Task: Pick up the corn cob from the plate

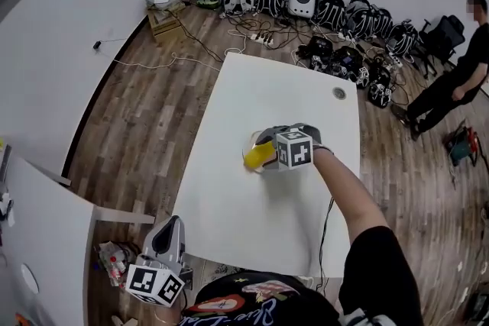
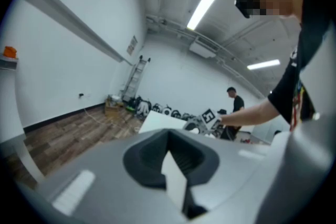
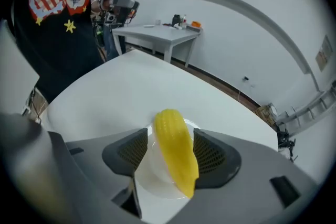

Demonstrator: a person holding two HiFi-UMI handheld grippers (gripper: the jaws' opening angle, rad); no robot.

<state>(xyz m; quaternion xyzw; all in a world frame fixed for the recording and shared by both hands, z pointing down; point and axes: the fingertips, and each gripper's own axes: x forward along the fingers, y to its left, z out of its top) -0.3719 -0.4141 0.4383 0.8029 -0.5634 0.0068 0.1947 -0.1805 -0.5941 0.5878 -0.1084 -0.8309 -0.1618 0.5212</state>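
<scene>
Corn cob [image 3: 176, 155], bright yellow, lies on a small white plate [image 3: 152, 170], and the right tongs [image 3: 170, 134] stand over it with their jaws spread wide, one dark ribbed pad on each side. On the left side a strip of plate shows between pad and cob; on the right side the cob lies just beside the pad (whether they touch I cannot tell). The cob's length runs along the gap between the jaws, and it rests on the plate, not lifted. In the head view these tongs point steeply down, their marker cube [image 1: 294, 149] on top, and the person's bare forearm [image 1: 348, 187] reaches out to them from a black sleeve.

The left tongs [image 2: 168, 135] have their jaws pressed together with nothing between them. They hang off the near left corner of the tabletop [image 1: 275, 88], close to the person's body, and point out into the room; their own marker cube [image 1: 155, 285] shows at the bottom of the head view.

The plate sits near the middle of the white tabletop, a little towards its right edge. Around it is a wooden floor [image 1: 145, 126] with cables trailing across it. A row of dark bags [image 1: 306, 0] lines the far wall, a ladder [image 2: 134, 78] leans there too, and another person [image 1: 451, 80] in black stands at the right of the room.
</scene>
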